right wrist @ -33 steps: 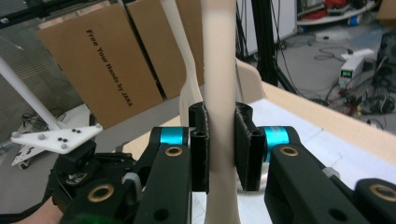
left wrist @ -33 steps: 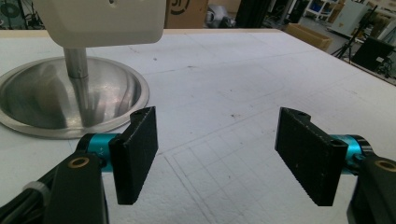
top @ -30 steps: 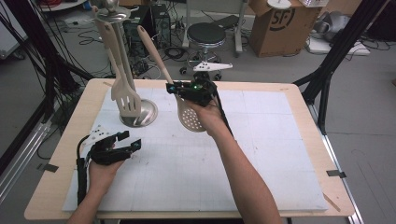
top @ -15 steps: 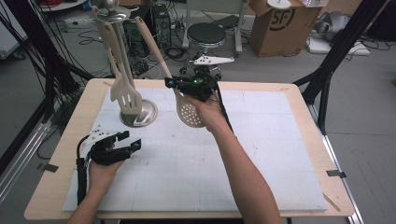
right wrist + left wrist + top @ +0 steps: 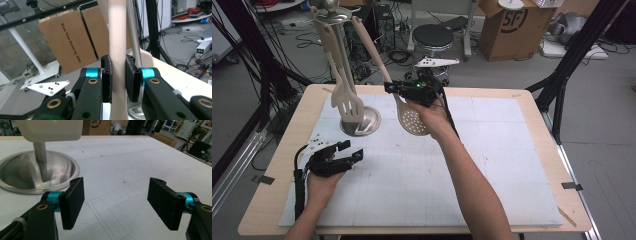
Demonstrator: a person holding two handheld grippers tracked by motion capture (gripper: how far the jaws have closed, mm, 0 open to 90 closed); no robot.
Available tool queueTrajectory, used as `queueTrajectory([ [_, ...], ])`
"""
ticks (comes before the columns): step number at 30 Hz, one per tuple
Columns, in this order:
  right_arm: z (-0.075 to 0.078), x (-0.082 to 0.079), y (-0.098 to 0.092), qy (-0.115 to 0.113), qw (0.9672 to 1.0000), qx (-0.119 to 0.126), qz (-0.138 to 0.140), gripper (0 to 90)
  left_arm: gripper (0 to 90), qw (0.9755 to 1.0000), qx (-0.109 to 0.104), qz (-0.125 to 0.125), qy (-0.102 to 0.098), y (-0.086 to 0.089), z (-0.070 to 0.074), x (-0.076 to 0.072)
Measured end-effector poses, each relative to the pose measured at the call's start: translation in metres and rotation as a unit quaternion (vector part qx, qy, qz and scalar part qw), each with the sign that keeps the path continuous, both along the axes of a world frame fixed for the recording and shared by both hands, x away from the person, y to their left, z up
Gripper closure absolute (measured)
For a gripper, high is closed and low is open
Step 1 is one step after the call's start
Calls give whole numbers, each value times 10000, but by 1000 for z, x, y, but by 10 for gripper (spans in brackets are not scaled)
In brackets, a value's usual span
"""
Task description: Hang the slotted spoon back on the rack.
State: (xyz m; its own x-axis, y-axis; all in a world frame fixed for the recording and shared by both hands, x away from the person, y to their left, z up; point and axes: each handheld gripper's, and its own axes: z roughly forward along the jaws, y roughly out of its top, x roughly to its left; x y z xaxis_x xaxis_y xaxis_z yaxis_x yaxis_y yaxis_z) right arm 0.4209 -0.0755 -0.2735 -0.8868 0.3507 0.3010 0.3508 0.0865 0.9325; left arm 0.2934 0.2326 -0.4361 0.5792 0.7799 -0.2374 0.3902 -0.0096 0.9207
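Right tool (image 5: 398, 90) clenched the slotted spoon (image 5: 412, 119) by its handle, just right of the utensil stand (image 5: 360, 121).
Its perforated bowl hung above the desk (image 5: 512, 150), beside the stand's round metal base. Left tool (image 5: 344, 152) rested released on the desk in front of the stand, where a slotted spatula (image 5: 349, 102) hung.

My left tool (image 5: 346, 150) was black, with a black cable looping back along the bare forearm, and a pale plate dotted with dark screws sat on top of it. Through its own camera I saw flat black pads (image 5: 72, 202) with a fine ribbed face, each on a turquoise metal collar, and brass-coloured pivot rings in the black arms. My right tool (image 5: 117, 80) had the same black pads, turquoise collars and brass rings, plus a white three-cornered plate (image 5: 46, 87) with dark screws and a small green light. No sleeves covered either forearm.
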Motion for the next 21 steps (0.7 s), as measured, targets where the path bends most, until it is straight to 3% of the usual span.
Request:
queueTrajectory([
  [16, -16, 6, 20, 213, 9996, -54, 202, 780, 304, 10000, -14, 0, -4, 1, 0, -1],
  [19, -18, 7, 21, 289, 9994, -12, 207, 763, 304, 10000, -18, -7, -5, 1, 0, -1],
  [21, -20, 9, 21, 332, 9992, 17, 215, 707, 304, 10000, -17, -8, -11, 1, 0, -1],
])
